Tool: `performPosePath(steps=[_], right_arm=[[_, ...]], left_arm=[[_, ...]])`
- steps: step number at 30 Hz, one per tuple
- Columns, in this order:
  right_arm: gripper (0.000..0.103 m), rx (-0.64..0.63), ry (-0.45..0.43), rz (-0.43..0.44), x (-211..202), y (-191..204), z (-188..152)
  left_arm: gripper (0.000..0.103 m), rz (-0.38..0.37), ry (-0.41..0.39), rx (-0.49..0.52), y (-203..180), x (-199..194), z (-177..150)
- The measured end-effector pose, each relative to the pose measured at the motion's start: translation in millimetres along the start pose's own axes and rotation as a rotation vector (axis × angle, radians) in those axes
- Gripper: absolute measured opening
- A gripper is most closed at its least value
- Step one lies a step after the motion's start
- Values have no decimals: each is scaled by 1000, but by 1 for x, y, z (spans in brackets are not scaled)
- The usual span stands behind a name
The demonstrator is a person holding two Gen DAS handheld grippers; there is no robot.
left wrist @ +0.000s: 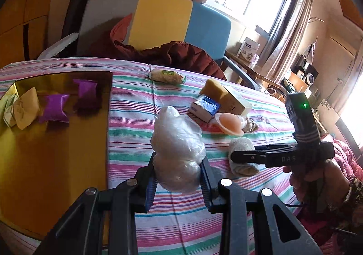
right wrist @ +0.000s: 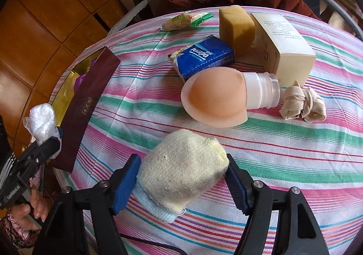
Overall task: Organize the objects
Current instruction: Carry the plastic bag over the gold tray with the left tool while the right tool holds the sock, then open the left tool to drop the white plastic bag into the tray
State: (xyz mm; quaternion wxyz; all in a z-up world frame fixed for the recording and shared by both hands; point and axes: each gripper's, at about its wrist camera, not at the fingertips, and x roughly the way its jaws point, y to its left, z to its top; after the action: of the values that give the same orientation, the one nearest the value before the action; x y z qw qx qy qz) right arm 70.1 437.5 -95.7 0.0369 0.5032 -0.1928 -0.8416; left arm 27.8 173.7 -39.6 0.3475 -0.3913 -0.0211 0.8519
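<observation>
My left gripper is shut on a crumpled clear plastic bag and holds it above the striped cloth, just right of the gold-lined box. The right wrist view shows that bag in the left gripper beside the box's maroon wall. Inside the box lie purple packets and a yellowish packet. My right gripper has both blue pads pressed on a rolled cream knit sock low over the cloth. From the left wrist, the right gripper shows over that sock.
On the striped cloth lie a peach silicone cap on a clear bottle, a blue tissue pack, a yellow sponge, a cream carton, a rolled bandage and a snack packet. A chair with a maroon jacket stands behind.
</observation>
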Motion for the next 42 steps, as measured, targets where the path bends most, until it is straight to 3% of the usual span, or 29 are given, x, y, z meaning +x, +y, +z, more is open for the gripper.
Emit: performPosePath(steps=[7,12,19,24,28,30,33,37,42], right_arm=[[73,-21,-4,-11,0,2,0],[73,-22,-20,-11,-2,3,0],[72,-124,-99,74,-11,30,-4],[72,-146,-105,120,-10,39,-8],[72,-147,-112,147,-10,40,-8],[72,-151,-121,163,-11,41,-7],[72,-175,-131,171,-13,44,-8],[72,-208,-139,170,-14,52,-11],[72,-161,-120,161,-8,58,-9]], left_arm=[[33,92,-16,-79,58,-19,18],[33,182,46,-167,113,-19,22],[33,253,127,-270,176,-18,19],[33,290,206,-312,207,-12,15],[36,365,249,-317,223,-11,15],[45,447,226,-324,228,-16,17],[46,518,175,-352,233,-26,18],[46,512,77,-394,231,-43,13],[46,460,-39,-466,221,-62,10]])
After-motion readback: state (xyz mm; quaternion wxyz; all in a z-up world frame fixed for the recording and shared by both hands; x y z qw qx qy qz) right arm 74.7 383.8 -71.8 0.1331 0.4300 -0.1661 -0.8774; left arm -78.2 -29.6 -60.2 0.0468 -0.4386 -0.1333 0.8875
